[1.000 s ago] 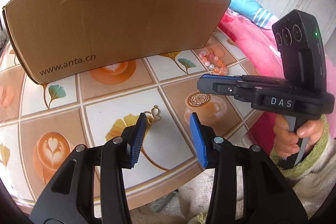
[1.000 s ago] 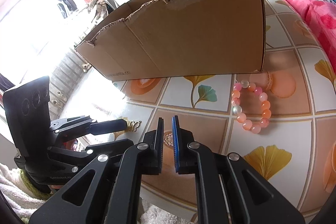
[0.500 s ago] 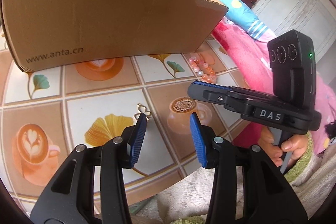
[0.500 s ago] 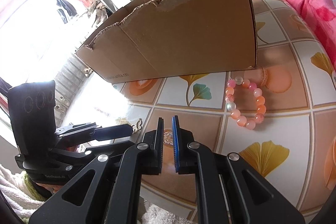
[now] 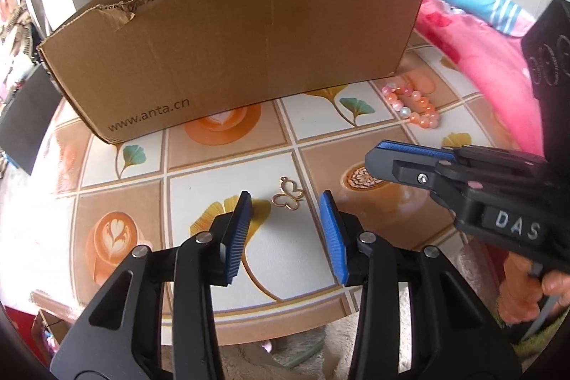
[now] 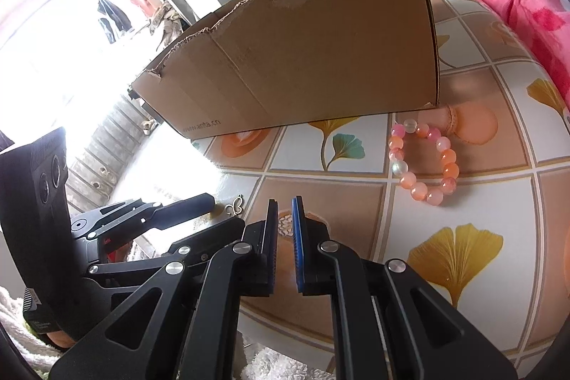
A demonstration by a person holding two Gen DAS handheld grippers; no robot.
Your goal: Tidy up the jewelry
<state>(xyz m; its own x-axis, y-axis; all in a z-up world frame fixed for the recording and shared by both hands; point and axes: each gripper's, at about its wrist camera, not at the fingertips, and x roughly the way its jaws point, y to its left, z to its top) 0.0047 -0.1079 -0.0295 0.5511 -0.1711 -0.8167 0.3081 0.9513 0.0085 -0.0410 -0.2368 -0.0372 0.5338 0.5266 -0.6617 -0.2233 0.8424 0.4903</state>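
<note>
Count: one small gold butterfly-outline pendant (image 5: 287, 198), one bracelet of pink and orange round beads (image 6: 424, 162), one torn-rimmed brown cardboard box (image 5: 231, 59) printed "www.anta.cn", all on the tabletop (image 5: 199, 198) with its glossy coffee-cup and ginkgo-leaf tile print.

My left gripper (image 5: 285, 230): jaws spread wide, nothing between them. Pendant lies flat on the tabletop just ahead of the blue pads (image 5: 238, 234), roughly centred on the gap, not touching either one.

My right gripper (image 6: 284, 237): blue pads drawn nearly together, a thin slit left, nothing held. It hovers over a brown tile with a coffee-cup print. In the left wrist view it enters from the right, and my right hand (image 5: 527, 294) on its handle is cut off by the frame edge.

Bracelet lies as a loose ring near the box's right front corner, well apart from the pendant.

Hard to make out: box interior hidden behind its tall front wall, contents unknown. In the right wrist view the pendant (image 6: 236, 204) is tiny, sitting at the edge of window glare beside my left gripper's fingertip (image 6: 199, 203). Left part of that view blown out white. Pink floral bedding (image 5: 473, 56) beyond the tabletop, partly cropped.
</note>
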